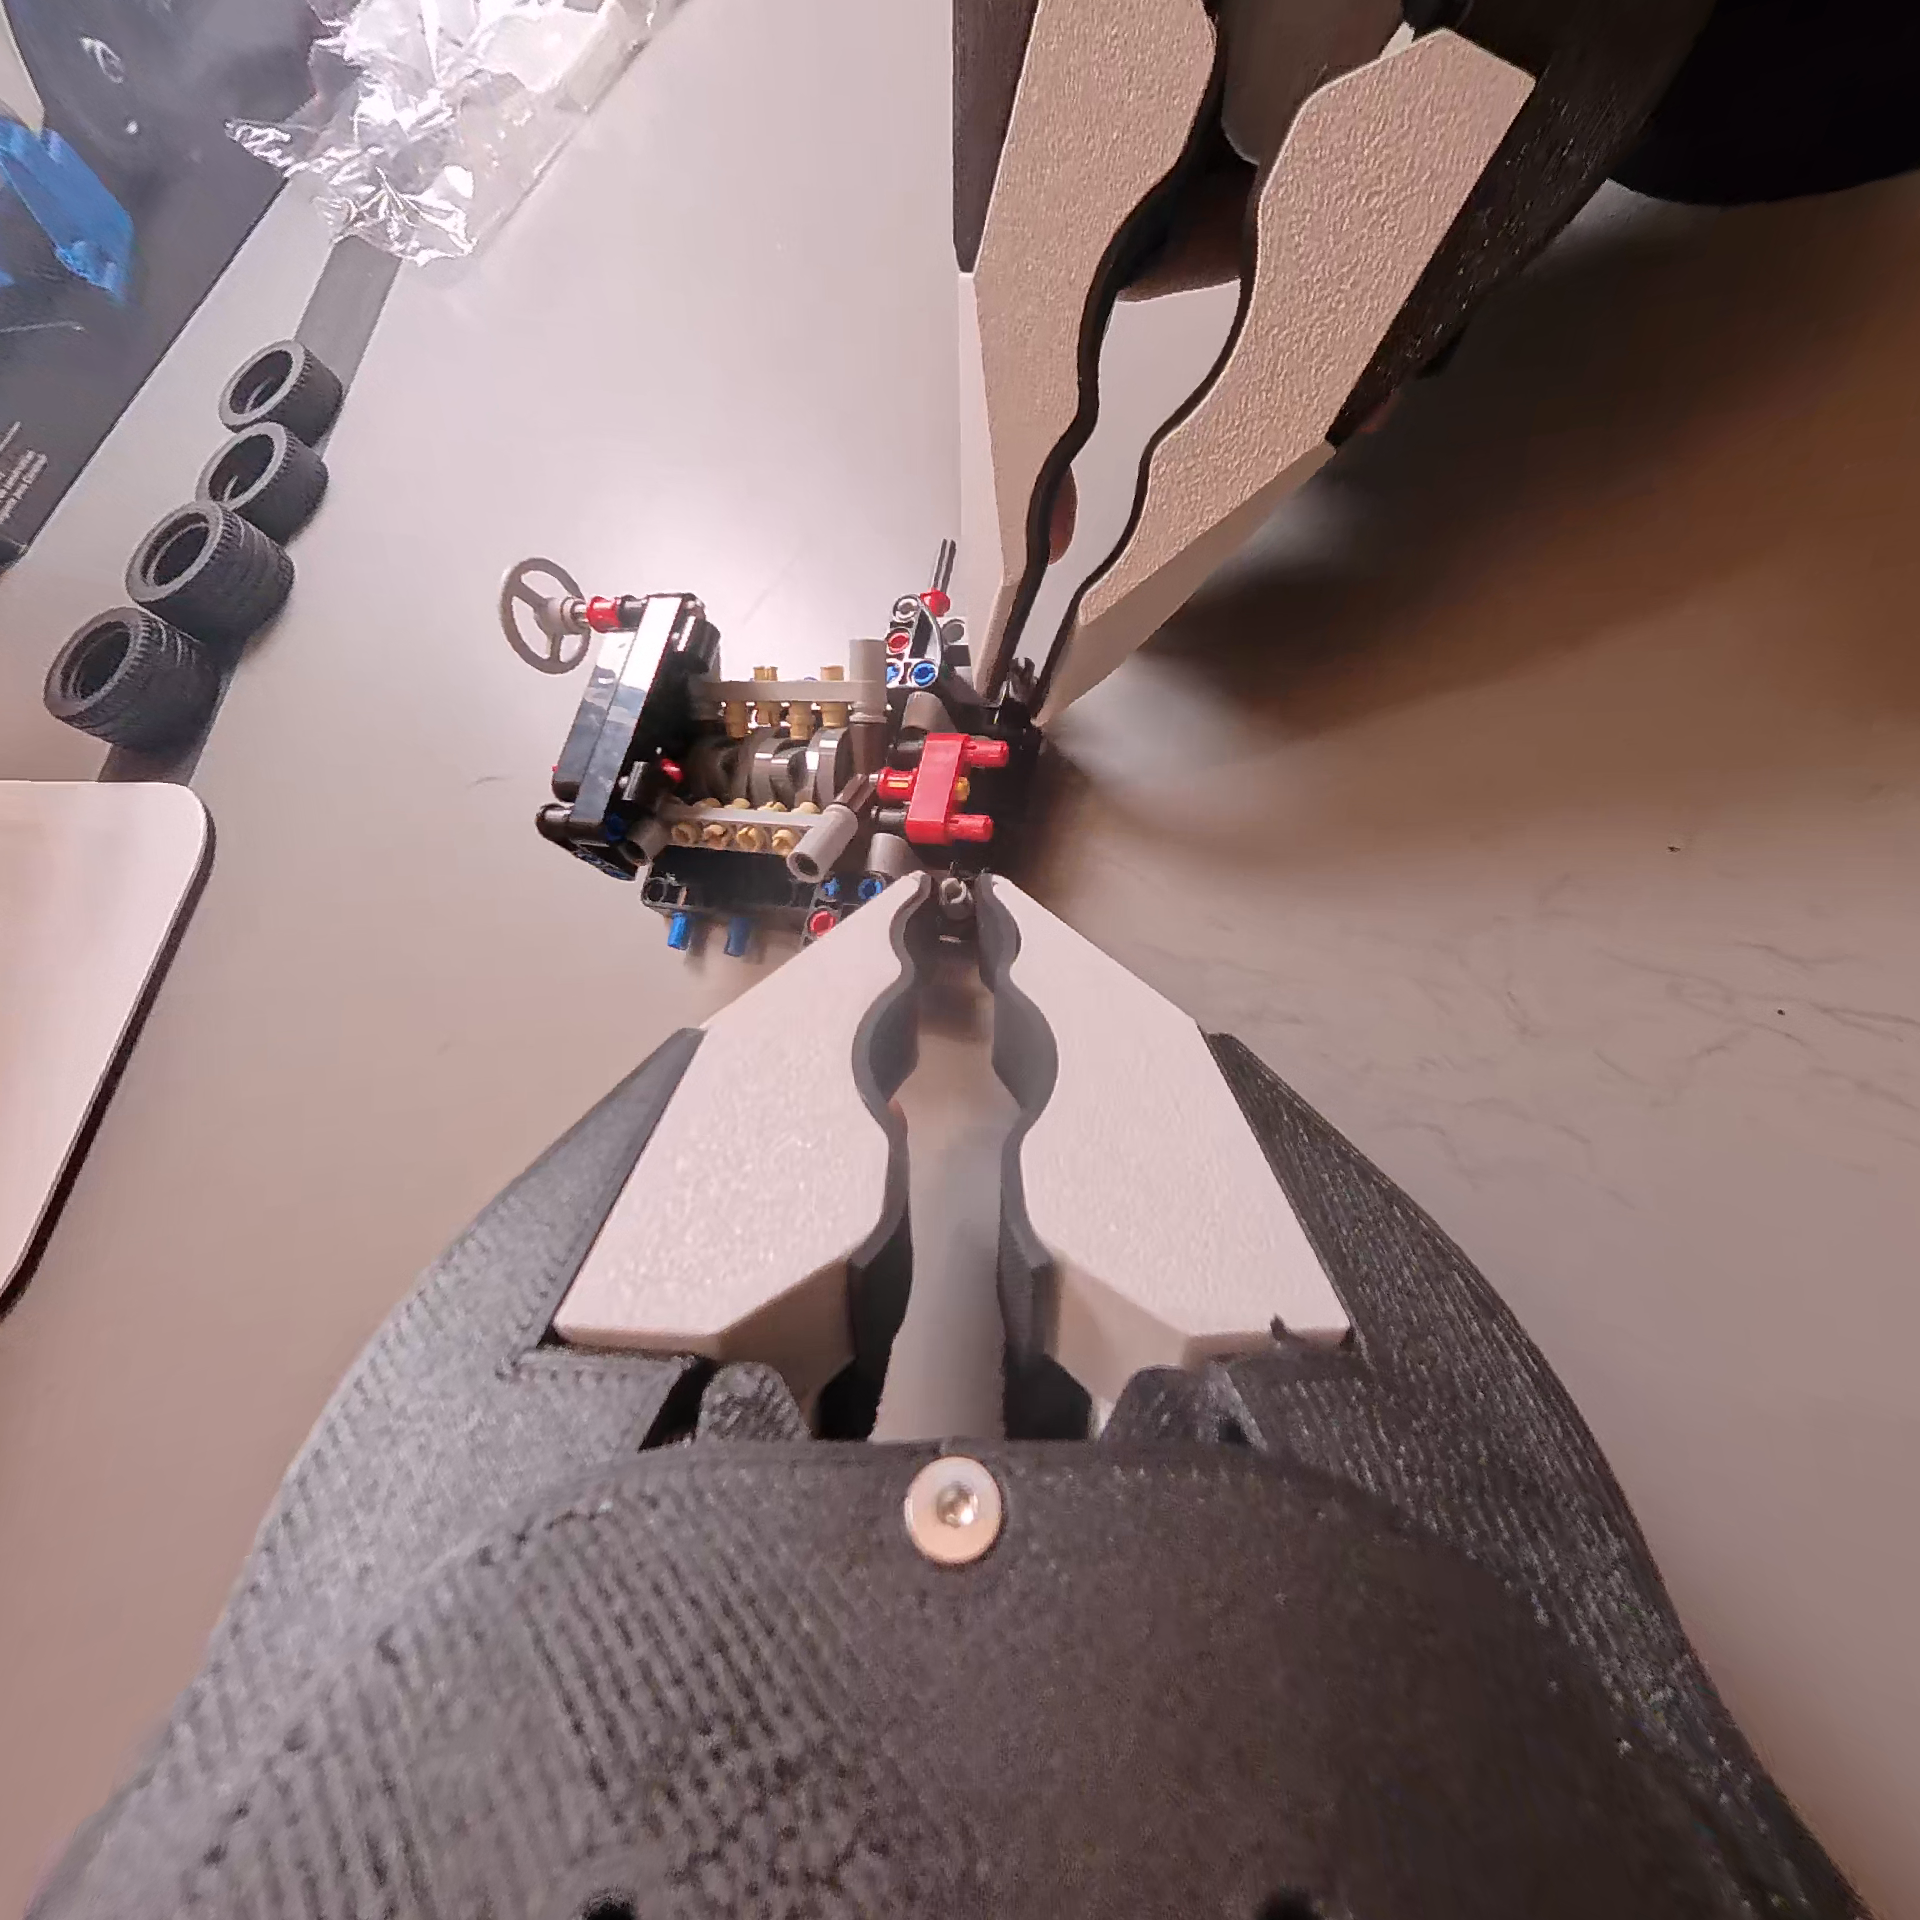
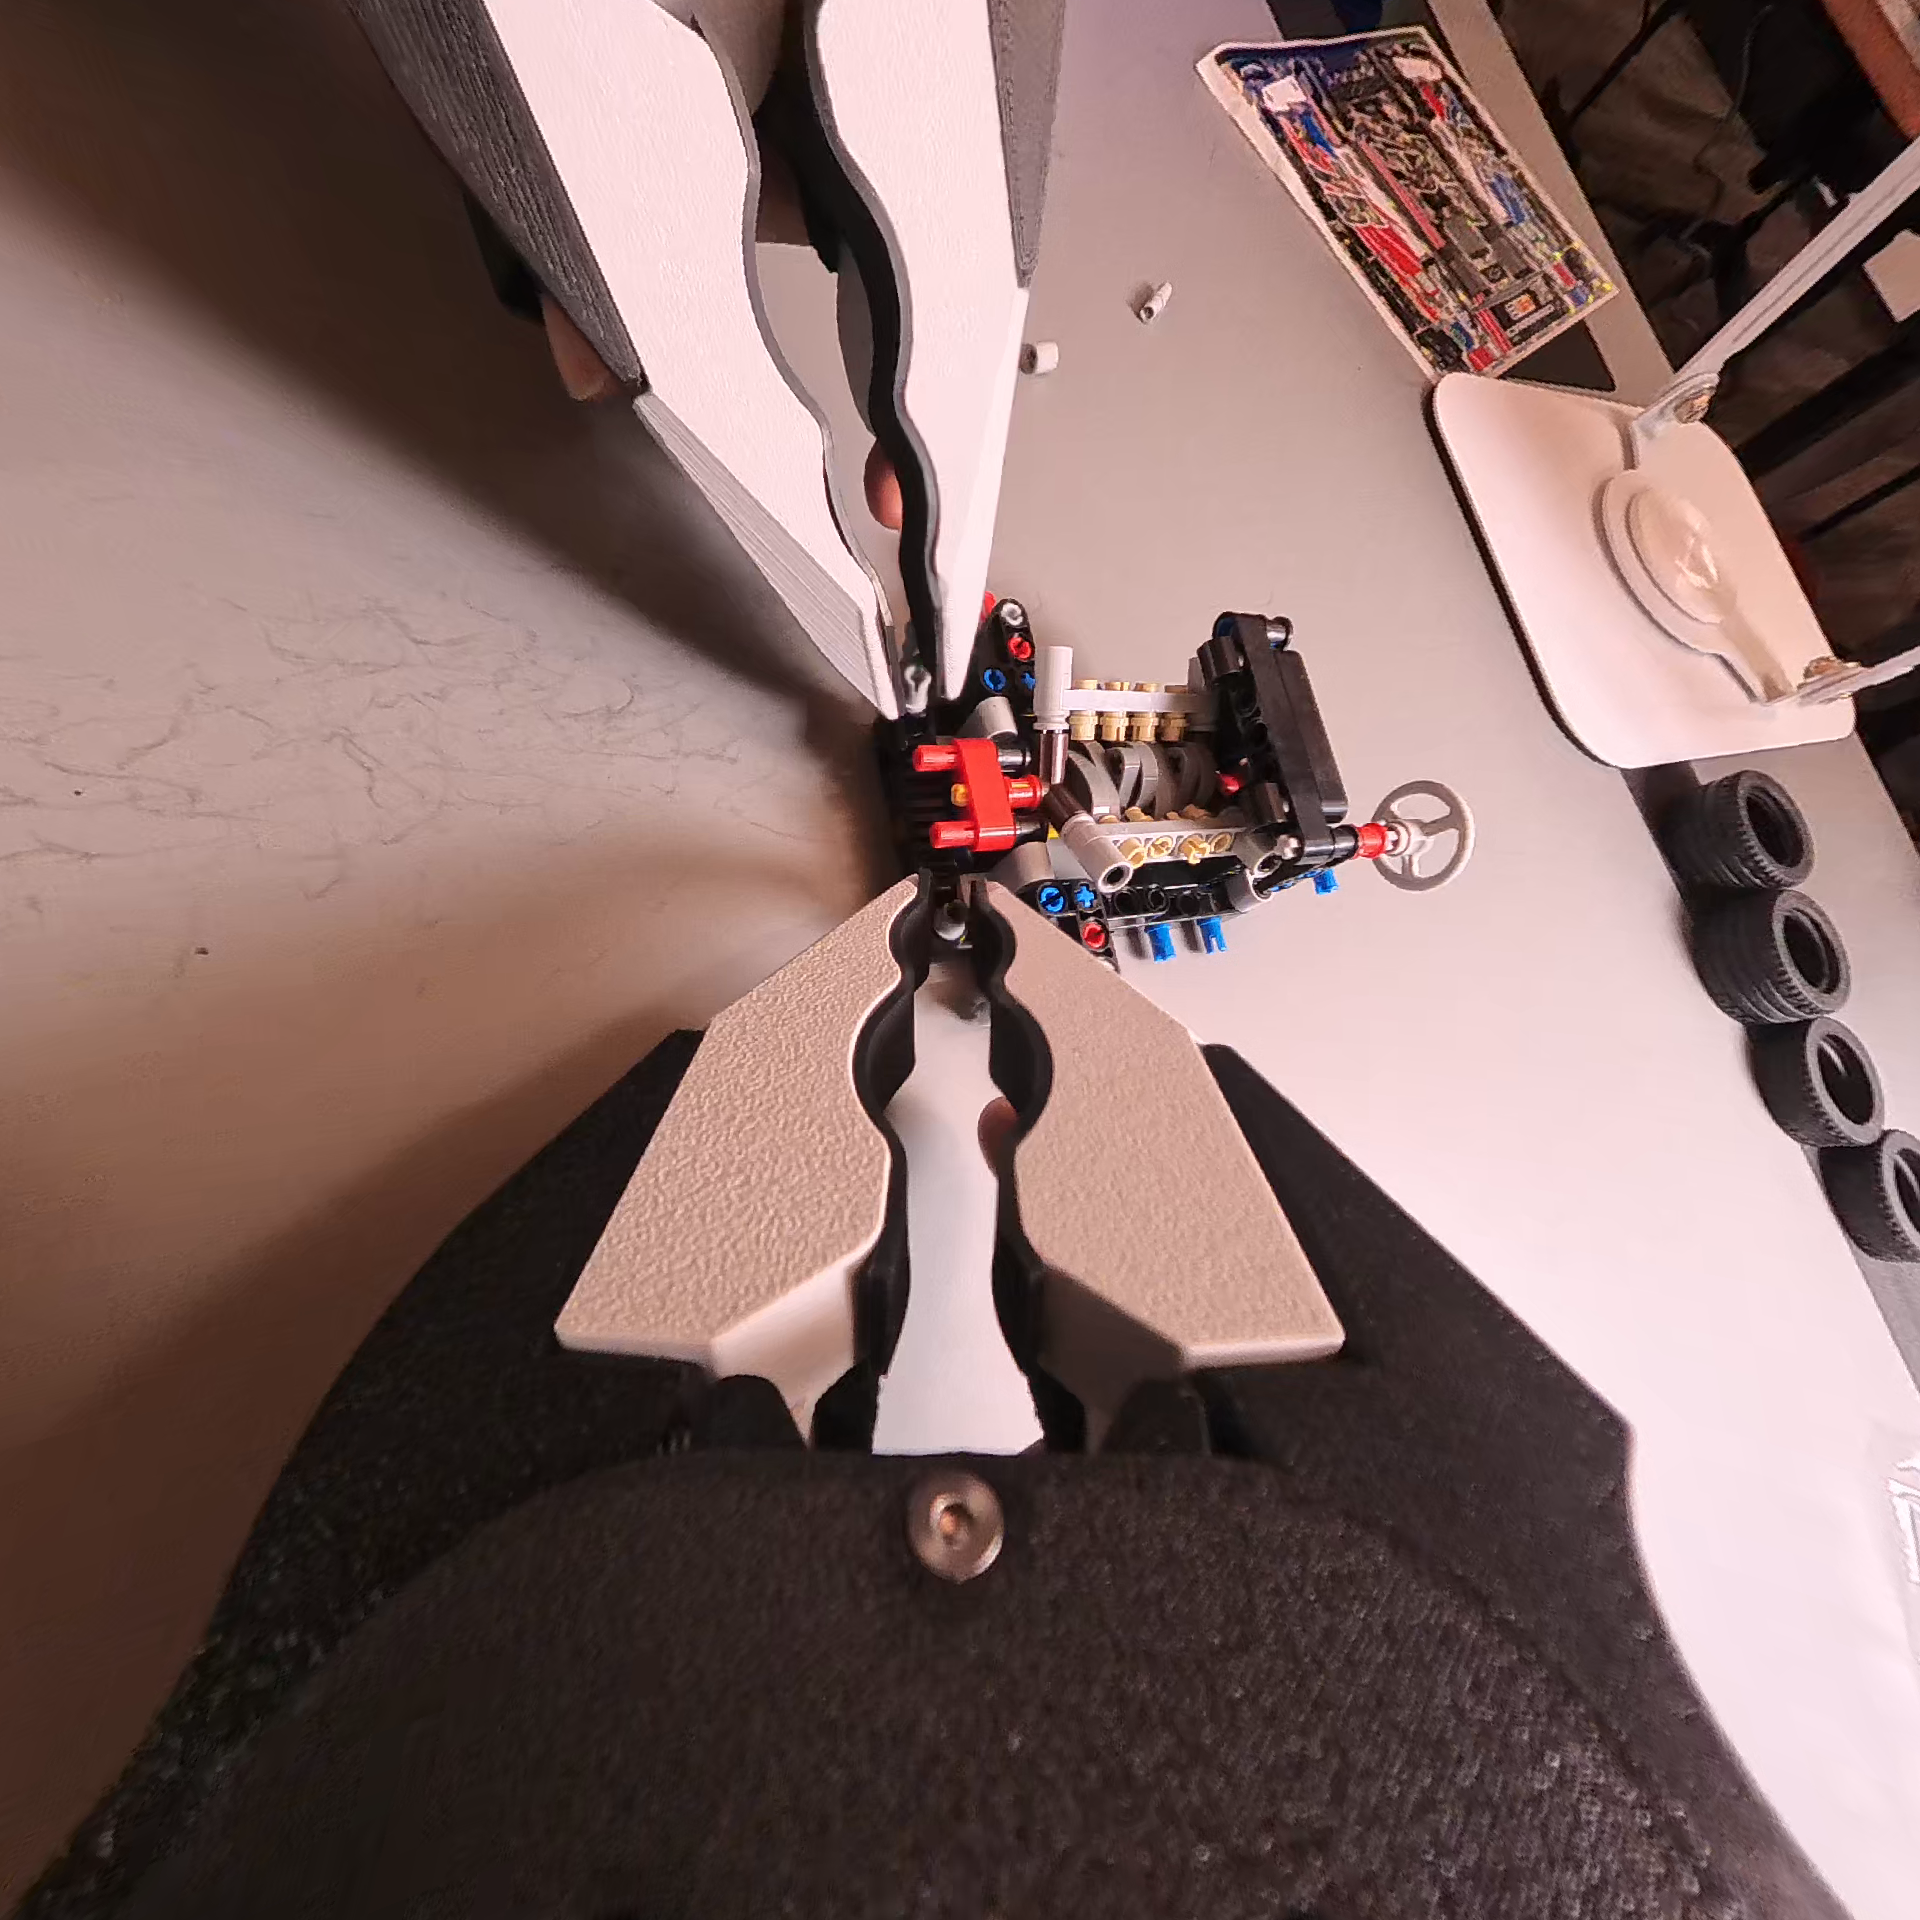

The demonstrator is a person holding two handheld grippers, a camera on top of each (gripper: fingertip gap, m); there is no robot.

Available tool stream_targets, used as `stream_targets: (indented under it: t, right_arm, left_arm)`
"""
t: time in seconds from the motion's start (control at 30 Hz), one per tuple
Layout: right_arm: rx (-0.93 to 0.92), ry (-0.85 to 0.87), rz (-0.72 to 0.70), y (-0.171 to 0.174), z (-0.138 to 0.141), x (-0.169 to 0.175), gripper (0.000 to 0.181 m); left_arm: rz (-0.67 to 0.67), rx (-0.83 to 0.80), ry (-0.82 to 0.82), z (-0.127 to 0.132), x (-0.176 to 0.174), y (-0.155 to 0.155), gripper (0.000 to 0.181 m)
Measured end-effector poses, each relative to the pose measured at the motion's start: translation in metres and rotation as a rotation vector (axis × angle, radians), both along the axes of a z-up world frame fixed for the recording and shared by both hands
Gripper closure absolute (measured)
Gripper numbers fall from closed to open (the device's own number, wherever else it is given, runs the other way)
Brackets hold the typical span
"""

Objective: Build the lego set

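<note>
1. Lego assembly: a half-built engine block with a steering wheel, being kept on the desk between both tools.
2. Left gripper: fingers narrow, being closed on a small grey pin at the assembly's near edge.
3. Right gripper: fingers narrow, being pinched on a grey piece at the opposite side, beside the red beam.
4. Advice: the assembly is best being steadied from both sides while the pin is being pushed straight along its hole.
5. Four tyres: being left aside, unfitted.
</note>
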State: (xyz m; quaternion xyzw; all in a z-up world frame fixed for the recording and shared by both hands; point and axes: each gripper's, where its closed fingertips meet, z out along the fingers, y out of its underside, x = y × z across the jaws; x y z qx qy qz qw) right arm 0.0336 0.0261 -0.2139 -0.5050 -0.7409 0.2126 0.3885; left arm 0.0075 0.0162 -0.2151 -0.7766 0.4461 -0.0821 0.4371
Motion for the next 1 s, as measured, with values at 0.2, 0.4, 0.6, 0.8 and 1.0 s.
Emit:
stream_targets:
  t: [0.2, 0.4, 0.6, 0.8, 1.0]
  right_arm:
    - [0.035, 0.006, -0.009, 0.0031, -0.0001, -0.0011, 0.175]
    - [0.042, 0.011, -0.013, 0.0043, 0.0004, -0.0013, 0.174]
    - [0.050, 0.014, -0.015, 0.0048, 0.0002, -0.0016, 0.174]
    - [0.058, 0.015, -0.016, 0.0055, -0.0001, -0.0014, 0.174]
    - [0.061, 0.017, -0.017, 0.0062, -0.0001, -0.0011, 0.174]
  left_arm:
    - [0.022, 0.007, -0.003, 0.0004, -0.0023, 0.0020, 0.174]
    - [0.032, 0.014, -0.008, 0.0004, -0.0022, 0.0030, 0.174]
    - [0.039, 0.017, -0.012, 0.0003, -0.0022, 0.0035, 0.174]
    - [0.056, 0.021, -0.020, 0.0004, -0.0029, 0.0048, 0.174]
    - [0.066, 0.027, -0.022, 0.0004, -0.0036, 0.0055, 0.174]
